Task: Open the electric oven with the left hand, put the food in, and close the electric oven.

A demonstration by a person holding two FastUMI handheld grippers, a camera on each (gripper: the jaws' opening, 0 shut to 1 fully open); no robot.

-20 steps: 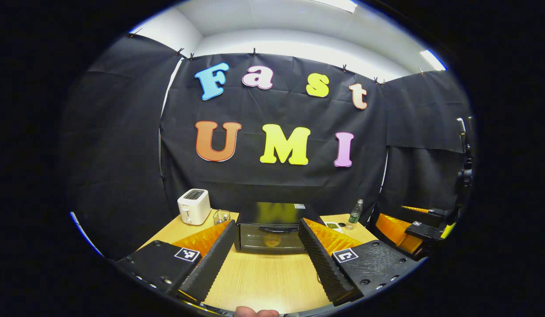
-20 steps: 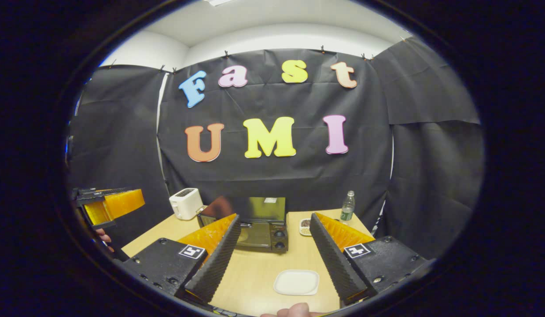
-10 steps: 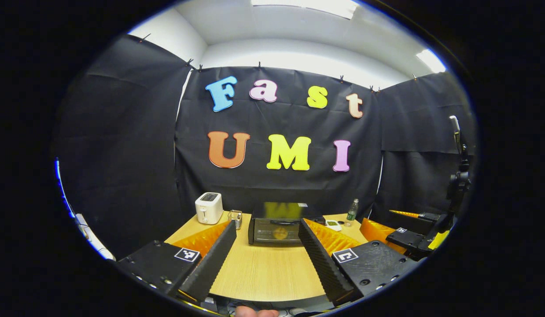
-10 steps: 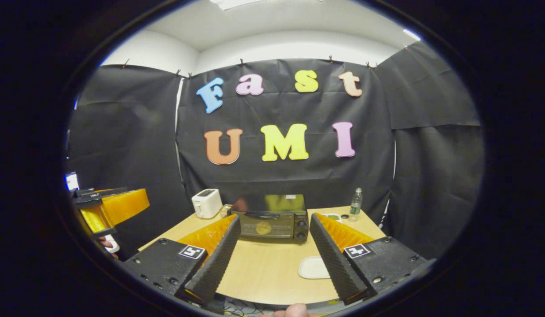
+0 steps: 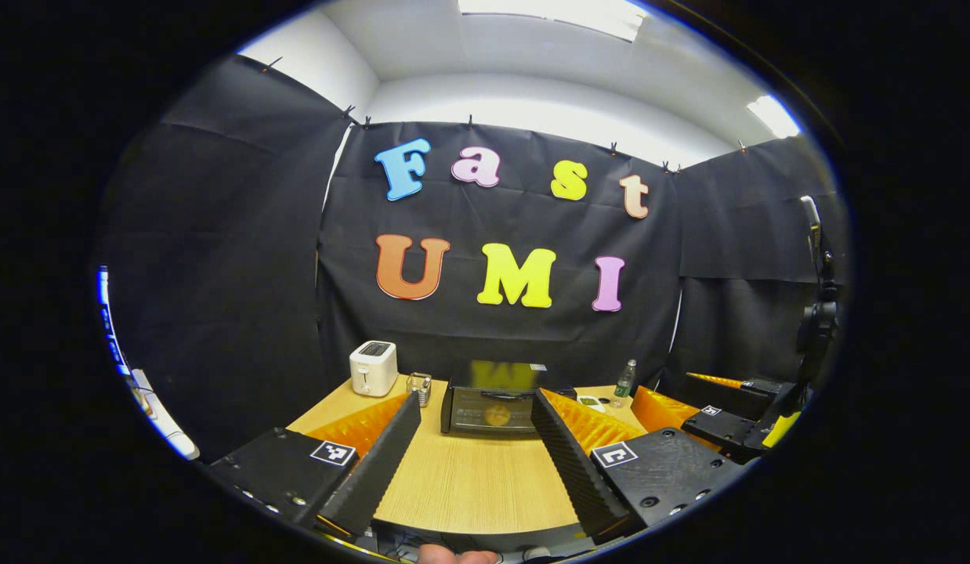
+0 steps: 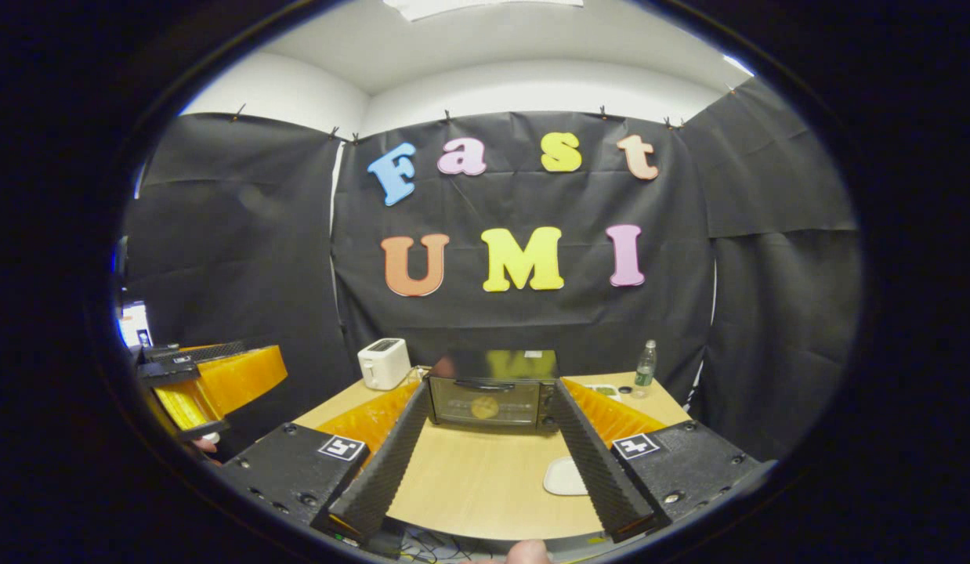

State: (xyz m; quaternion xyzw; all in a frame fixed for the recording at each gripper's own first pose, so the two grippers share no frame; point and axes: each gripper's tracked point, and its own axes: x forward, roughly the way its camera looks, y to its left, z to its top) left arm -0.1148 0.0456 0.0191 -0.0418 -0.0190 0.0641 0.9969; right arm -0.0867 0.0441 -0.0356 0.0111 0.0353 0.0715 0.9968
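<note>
The electric oven (image 5: 493, 407) sits at the far middle of the wooden table (image 5: 473, 486), its glass door shut, and through the glass I can see a round golden piece of food (image 6: 484, 406) inside. From the left gripper view I'm looking straight down the left gripper (image 5: 473, 458): its two fingers stand wide apart with nothing between them but bare tabletop, well short of the oven. Off to the right in that same view I catch the right gripper (image 5: 716, 411), held near the table's right edge.

Switching to the right gripper view, the right gripper (image 6: 489, 462) is spread just as wide and carries nothing; the oven shows framed between its fingertips, farther back on the table. A white plate (image 6: 565, 476) lies on the table near the right finger, partly hidden behind it. At the left edge I see the left gripper (image 6: 211, 380) held beside the table's left side, apart from everything on it.

Along the back of the table, a white toaster (image 5: 373, 368) stands to the oven's left, with a small glass container (image 5: 418, 386) between the two. To the oven's right there's a clear bottle (image 6: 646, 364) with a green label, and a small dish (image 6: 605, 389) just beside it; I can't make out what's in the dish.
</note>
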